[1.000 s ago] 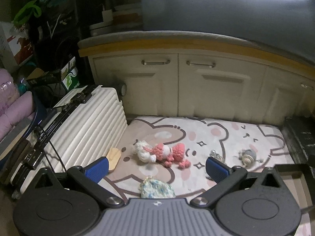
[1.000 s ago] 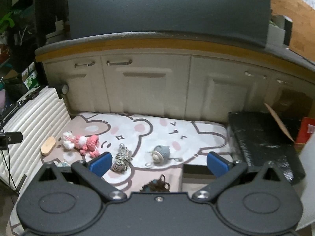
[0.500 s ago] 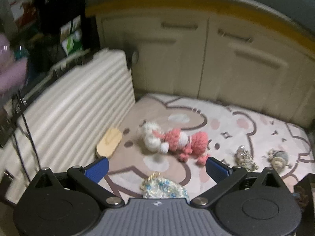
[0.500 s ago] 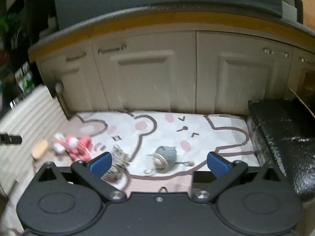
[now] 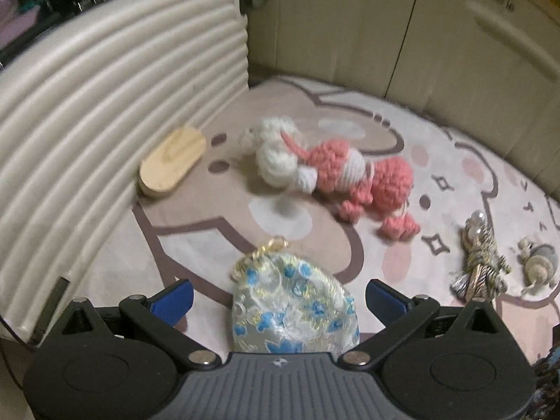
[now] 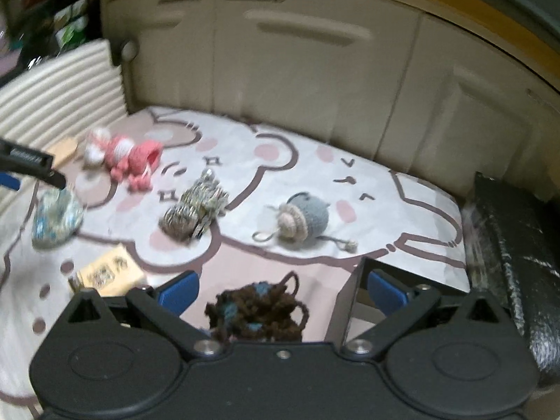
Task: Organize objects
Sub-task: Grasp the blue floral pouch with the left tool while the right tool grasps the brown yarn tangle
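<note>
Left tongs (image 5: pixel 279 297) now low around floral pouch (image 5: pixel 294 309); right tongs (image 6: pixel 282 290) nearer brown yarn bundle (image 6: pixel 257 316)

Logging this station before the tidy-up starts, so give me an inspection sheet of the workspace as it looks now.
Surface: cartoon bear mat, flat on the floor.
Job's things: floral drawstring pouch; pink crochet doll; wooden oval piece; gold tassel; grey knit mouse; brown yarn pouch; small printed card.
Clutter: open box, partly hidden.
Grippers: left gripper open around the floral pouch; right gripper open over the brown pouch.
Cables: nothing seen.
Surroundings: ribbed white suitcase; cream cabinets; black wrapped block.
</note>
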The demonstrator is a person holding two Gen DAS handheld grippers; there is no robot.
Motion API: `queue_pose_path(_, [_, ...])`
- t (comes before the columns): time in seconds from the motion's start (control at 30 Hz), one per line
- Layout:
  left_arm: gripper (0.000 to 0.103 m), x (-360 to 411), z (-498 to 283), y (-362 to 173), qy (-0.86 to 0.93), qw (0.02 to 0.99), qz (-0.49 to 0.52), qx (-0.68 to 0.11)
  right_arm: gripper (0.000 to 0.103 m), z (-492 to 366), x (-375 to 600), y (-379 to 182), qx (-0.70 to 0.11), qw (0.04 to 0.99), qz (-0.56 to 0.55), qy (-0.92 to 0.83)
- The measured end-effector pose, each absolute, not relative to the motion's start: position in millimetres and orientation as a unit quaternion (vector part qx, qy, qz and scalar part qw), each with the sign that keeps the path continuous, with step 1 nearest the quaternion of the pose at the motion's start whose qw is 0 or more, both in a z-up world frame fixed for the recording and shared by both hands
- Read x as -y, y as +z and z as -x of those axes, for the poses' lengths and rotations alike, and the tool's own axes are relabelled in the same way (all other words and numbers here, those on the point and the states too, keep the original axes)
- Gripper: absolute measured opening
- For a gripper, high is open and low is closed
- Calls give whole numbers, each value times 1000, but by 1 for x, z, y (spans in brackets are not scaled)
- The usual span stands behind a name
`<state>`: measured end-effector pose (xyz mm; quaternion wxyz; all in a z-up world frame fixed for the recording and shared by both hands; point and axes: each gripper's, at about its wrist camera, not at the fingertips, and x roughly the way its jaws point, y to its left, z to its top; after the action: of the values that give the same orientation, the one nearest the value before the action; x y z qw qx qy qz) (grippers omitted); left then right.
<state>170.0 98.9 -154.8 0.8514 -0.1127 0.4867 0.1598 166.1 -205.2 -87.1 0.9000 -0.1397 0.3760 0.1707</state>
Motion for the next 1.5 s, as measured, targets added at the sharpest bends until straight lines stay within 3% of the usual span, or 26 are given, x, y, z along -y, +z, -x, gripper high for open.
queue_pose_path(0.47, [103,-101,-175,-196,162,819,147,-530,103,-159,185,-119,-390,862,243,215])
queue_pose_path(0.67, [103,-88,-175,-200,161,818,91,-544,83,-167,180,-131,-406,844,264,231])
queue_pose_path(0.73, [103,-90,-173,-200,171,818,104,-540,71,-169,179,-134,-415,838,264,237])
queue_pose_path(0.93, [103,-96,-173,-199,159,815,110,-546,54,-170,181,-135,-432,836,245,231])
queue_pose_path(1.1, [100,-103,-172,-197,174,815,149,-532,48,-170,182,-129,-434,842,225,226])
queue_pose_path(1.23, [85,-106,-172,-191,184,821,147,-520,45,-169,182,-126,-434,844,216,227])
queue_pose_path(1.5, [84,-106,-164,-180,161,835,130,-510,42,-169,187,-115,-433,852,193,221])
